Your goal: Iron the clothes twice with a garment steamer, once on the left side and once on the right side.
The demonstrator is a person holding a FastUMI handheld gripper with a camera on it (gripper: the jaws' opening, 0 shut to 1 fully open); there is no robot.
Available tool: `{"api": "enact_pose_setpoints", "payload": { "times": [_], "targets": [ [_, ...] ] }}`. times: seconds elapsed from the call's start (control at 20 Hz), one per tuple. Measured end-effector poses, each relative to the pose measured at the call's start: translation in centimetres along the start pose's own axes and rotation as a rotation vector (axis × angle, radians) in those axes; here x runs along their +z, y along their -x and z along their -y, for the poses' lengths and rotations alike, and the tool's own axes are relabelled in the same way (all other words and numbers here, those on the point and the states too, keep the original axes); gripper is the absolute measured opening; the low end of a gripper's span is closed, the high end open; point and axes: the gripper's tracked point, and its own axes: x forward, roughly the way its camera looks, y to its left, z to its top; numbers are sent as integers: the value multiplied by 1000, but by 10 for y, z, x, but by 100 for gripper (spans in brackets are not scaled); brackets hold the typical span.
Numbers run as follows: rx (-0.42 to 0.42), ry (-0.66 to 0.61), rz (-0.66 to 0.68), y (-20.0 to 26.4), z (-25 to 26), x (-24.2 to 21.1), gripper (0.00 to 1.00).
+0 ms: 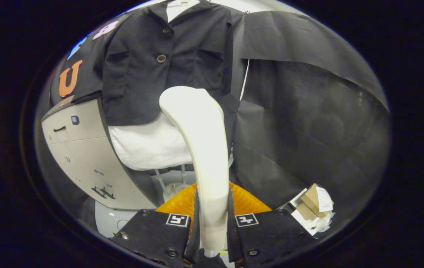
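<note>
Gripping one white garment steamer between both fingers of my gripper, I am facing one dark jacket bearing two visible buttons.

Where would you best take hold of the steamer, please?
On its slim handle, low down, from behind, as the gripper does now, one finger on each side. The steamer widens toward its head, which must face the jacket.

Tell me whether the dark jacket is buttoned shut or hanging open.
Buttoned shut. The dark jacket hangs with its front panels meeting and two buttons along the closure; the gripper is shut on the steamer, just ahead of it.
</note>
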Motion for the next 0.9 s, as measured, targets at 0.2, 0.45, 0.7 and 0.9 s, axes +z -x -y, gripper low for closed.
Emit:
{"api": "enact_pose_setpoints", "payload": {
  "times": [0.2,0.45,0.7,0.9],
  "targets": [
    [44,4,74,43,16,26,32],
    [186,49,186,114,31,56,32],
    [319,77,287,185,62,69,32],
    [371,80,312,219,90,60,32]
  ]
}}
